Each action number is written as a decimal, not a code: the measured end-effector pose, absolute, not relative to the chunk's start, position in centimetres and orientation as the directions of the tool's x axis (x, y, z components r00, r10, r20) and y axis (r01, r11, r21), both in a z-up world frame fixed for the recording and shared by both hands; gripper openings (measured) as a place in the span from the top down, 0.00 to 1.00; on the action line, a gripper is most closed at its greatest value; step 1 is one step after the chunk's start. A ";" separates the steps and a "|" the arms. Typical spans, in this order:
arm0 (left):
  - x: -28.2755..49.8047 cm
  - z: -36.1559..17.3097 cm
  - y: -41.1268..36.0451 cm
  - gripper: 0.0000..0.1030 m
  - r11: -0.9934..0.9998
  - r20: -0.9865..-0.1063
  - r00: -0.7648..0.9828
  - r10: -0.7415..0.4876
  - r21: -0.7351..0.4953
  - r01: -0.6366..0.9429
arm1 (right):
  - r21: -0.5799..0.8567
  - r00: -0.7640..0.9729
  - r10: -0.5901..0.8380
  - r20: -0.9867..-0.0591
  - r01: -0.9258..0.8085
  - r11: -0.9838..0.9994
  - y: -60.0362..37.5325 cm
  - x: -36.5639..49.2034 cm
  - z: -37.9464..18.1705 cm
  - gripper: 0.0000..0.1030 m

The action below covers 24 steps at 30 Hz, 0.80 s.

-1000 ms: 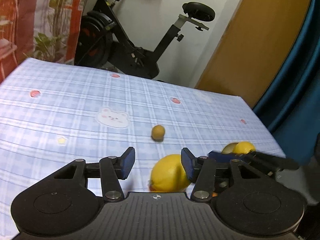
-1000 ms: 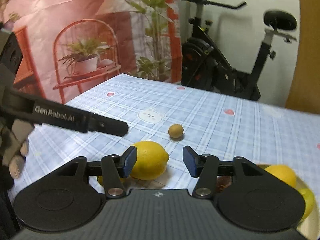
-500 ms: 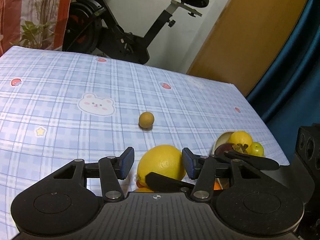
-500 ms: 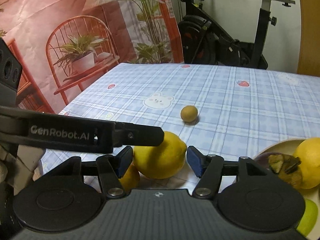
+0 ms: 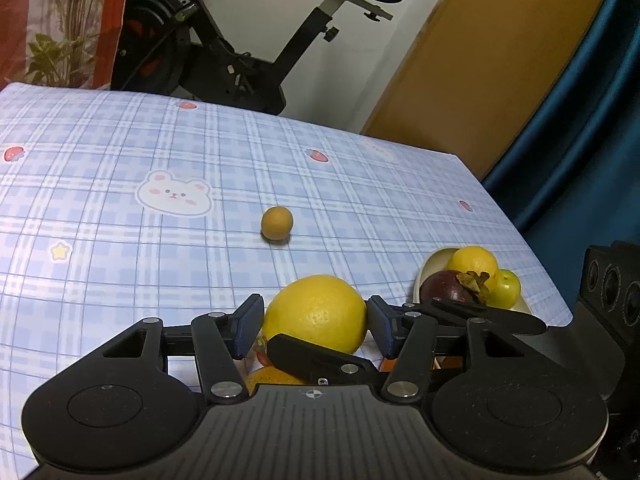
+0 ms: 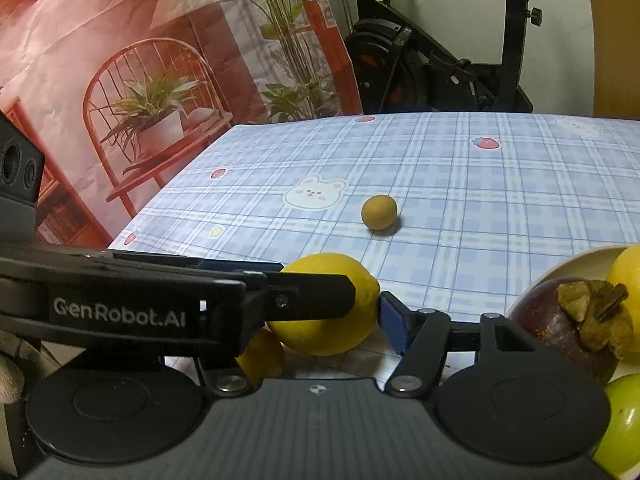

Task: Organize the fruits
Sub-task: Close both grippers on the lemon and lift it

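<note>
Lemon [image 5: 316,312] sits between your left gripper's [image 5: 316,322] opening jaws, unclamped. Firm, waxy, rolls easily: grip its middle. Your right gripper's [image 6: 320,320] jaws also stand apart.

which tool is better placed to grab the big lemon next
Probably the left tool: the big lemon sits centred between its opening pads, not yet pressed. The right tool also brackets it, but the left tool's finger crosses in front, and it is nearer the bowl to receive it.
</note>
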<state>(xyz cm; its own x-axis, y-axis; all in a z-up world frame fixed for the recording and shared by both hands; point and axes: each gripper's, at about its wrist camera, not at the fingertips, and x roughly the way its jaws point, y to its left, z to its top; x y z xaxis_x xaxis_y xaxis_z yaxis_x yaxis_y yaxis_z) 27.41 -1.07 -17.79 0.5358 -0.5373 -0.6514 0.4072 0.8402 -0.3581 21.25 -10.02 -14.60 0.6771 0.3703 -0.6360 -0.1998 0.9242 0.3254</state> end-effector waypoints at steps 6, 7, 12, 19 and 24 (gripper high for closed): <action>26.2 -16.3 -1.3 0.43 0.834 -0.619 0.562 -0.549 -0.353 0.425 | 0.285 0.725 0.353 -0.591 -0.222 0.933 -10.1 19.7 -13.5 0.37; 25.9 -16.0 -1.5 0.43 0.835 -0.615 0.569 -0.547 -0.349 0.426 | 0.276 0.733 0.352 -0.582 -0.228 0.934 -10.1 19.3 -13.2 0.37; 24.2 -14.2 -3.1 0.43 0.836 -0.598 0.593 -0.539 -0.295 0.462 | 0.265 0.773 0.348 -0.530 -0.239 0.934 -10.8 17.4 -12.0 0.37; 22.2 -12.6 -6.3 0.43 0.811 -0.593 0.578 -0.561 -0.254 0.526 | 0.293 0.815 0.328 -0.477 -0.204 0.934 -13.2 14.4 -10.8 0.37; 20.6 -12.1 -10.3 0.43 0.777 -0.603 0.549 -0.579 -0.206 0.594 | 0.344 0.843 0.295 -0.450 -0.141 0.928 -16.4 11.5 -10.4 0.37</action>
<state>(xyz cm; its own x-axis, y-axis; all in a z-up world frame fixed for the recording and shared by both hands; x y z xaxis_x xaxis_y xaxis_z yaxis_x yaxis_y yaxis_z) 20.61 -10.27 -12.11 0.5490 -0.5792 -0.6026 0.5942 0.7775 -0.2060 11.55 -16.41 -10.44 0.8427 0.2950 -0.4504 -0.1411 0.9283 0.3440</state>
